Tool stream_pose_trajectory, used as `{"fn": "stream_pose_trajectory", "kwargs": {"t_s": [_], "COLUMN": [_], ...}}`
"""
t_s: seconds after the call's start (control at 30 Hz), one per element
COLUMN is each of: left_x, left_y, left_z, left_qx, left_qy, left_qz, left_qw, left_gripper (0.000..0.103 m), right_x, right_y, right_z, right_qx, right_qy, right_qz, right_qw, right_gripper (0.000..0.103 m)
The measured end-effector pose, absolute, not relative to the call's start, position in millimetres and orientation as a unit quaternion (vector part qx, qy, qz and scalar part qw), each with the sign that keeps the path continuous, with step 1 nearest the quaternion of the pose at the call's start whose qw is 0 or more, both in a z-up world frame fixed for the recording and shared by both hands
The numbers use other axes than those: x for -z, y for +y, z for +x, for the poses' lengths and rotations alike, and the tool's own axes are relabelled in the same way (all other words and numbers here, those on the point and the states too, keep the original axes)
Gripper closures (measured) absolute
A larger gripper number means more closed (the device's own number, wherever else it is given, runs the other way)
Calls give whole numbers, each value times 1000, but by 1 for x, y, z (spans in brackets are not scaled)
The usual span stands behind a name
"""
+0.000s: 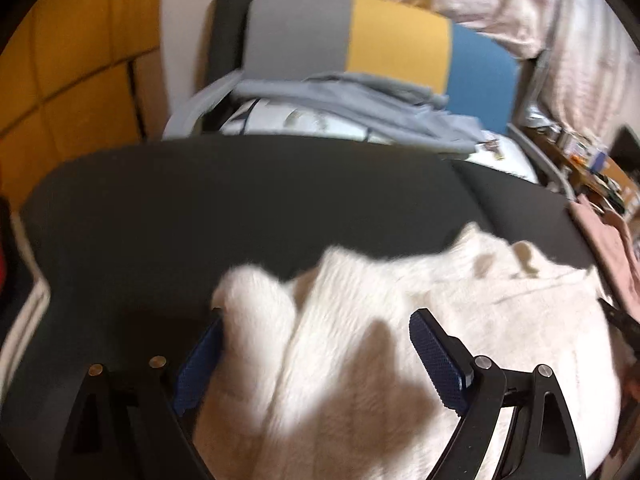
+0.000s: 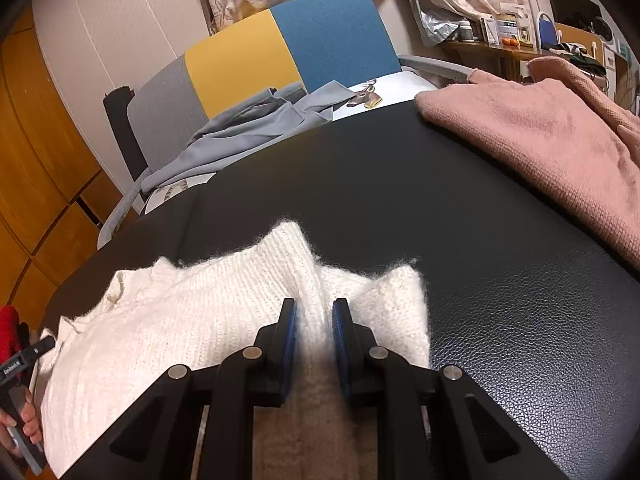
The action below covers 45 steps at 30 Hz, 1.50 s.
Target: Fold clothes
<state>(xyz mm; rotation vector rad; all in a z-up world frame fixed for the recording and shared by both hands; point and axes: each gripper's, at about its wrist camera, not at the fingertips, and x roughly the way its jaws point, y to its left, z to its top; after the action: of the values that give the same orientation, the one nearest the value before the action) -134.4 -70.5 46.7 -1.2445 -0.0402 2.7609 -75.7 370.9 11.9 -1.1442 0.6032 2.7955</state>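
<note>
knitwear is lying bunched on the near part of the dark bench [image 2: 500, 280]: a white sweater [image 2: 160, 320], fuzzy and ribbed, with a folded pink sweater [image 2: 540, 140] sitting well apart at the far right corner; the right tongs [image 2: 314, 340] are pinching a raised ridge of the white knit near its right edge, the blue pads [image 2: 290, 344] standing close together with fabric squeezed between them; the left tongs [image 1: 316, 356] are standing wide apart over the other side of the white sweater [image 1: 360, 340], the left pad touching a rolled lump of knit, nothing clamped yet; the left view is blurred, so finer detail there is hard to tell; the step in hand is looking like gathering an edge for a fold; doing it well is probably meaning closing the left tongs on a single layer at a matching edge, not on the thick roll, then lifting both sides level so the loose knit is not stretching or sagging; a grey garment [image 2: 248, 128] is draped on the chair [image 2: 332, 32] behind the bench, out of the way.
</note>
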Motion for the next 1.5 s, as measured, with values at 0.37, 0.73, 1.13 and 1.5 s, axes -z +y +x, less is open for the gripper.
{"fn": "stream_pose_trajectory", "kwargs": {"t_s": [0.37, 0.73, 1.13, 1.5], "left_x": [-35, -37, -25, -64], "left_y": [-61, -120, -65, -94], "left_z": [-147, -136, -161, -137], "left_qx": [-894, -906, -891, -912], "left_qy": [56, -24, 66, -35], "left_qz": [-435, -422, -444, -399], "left_qw": [89, -20, 64, 85], "left_gripper": [76, 90, 39, 90], "right_x": [-11, -12, -11, -10], "right_y": [372, 370, 373, 374], "right_z": [-75, -75, -76, -76], "right_qx": [-906, -907, -907, -907], "right_qy": [208, 204, 205, 212], "right_qz": [-367, -367, -366, -364], "right_qw": [25, 26, 24, 20], "right_gripper": [86, 86, 86, 86]}}
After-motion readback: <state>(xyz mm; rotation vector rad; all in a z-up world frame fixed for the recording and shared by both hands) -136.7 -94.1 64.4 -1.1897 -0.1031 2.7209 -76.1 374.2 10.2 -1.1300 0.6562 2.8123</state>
